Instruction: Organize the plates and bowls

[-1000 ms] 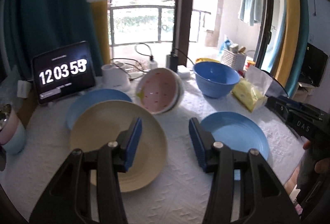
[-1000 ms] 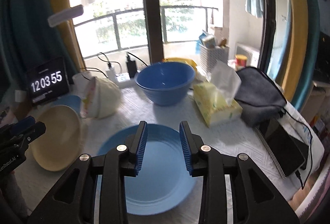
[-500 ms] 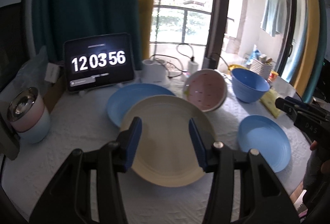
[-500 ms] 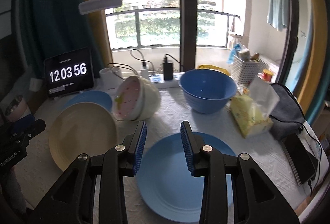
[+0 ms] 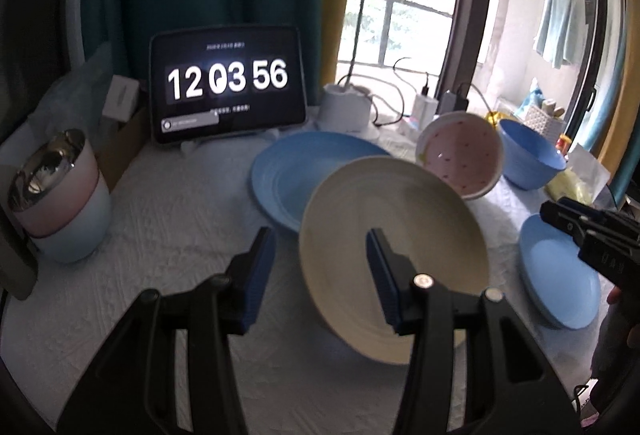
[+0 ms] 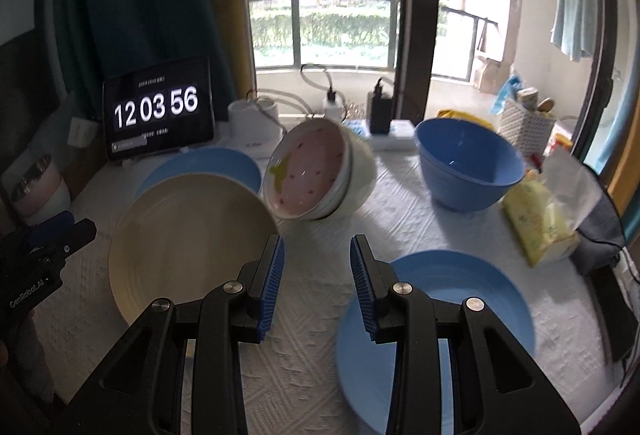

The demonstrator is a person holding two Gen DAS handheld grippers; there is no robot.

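Both tongs hang over the table with nothing in them. From the left wrist view, the left gripper (image 5: 320,271) has its jaws partly apart over the near-left rim of the cream plate (image 5: 394,255); the pads look clear of it, one over the cloth, the other over the plate's face. From the right wrist view, the right gripper (image 6: 316,283) is likewise part open, over bare cloth between the cream plate at left and the near blue plate (image 6: 472,315) at lower right, touching neither.

The step in hand seems to be the approach: nothing is gathered yet. The cream plate sits at mid-frame, tilted, its far edge apparently resting on a second blue plate (image 5: 304,171) behind it. Just to the upper right, a pink-lined bowl (image 5: 460,155) lies tipped on its side inside a white bowl (image 6: 360,175). The big blue bowl (image 6: 468,167) stands upright further right, apart from the rest.

Next, a likely move is for one gripper to close on a plate rim, which calls for sliding one pad under the lip and one over it; the raised edge of the cream plate offers that most easily.

Around them: a tablet clock (image 5: 228,87) at upper left, a steel-lined cup (image 5: 56,195) at far left, a tissue pack (image 6: 540,219) at right, all on the white tablecloth (image 5: 180,227).
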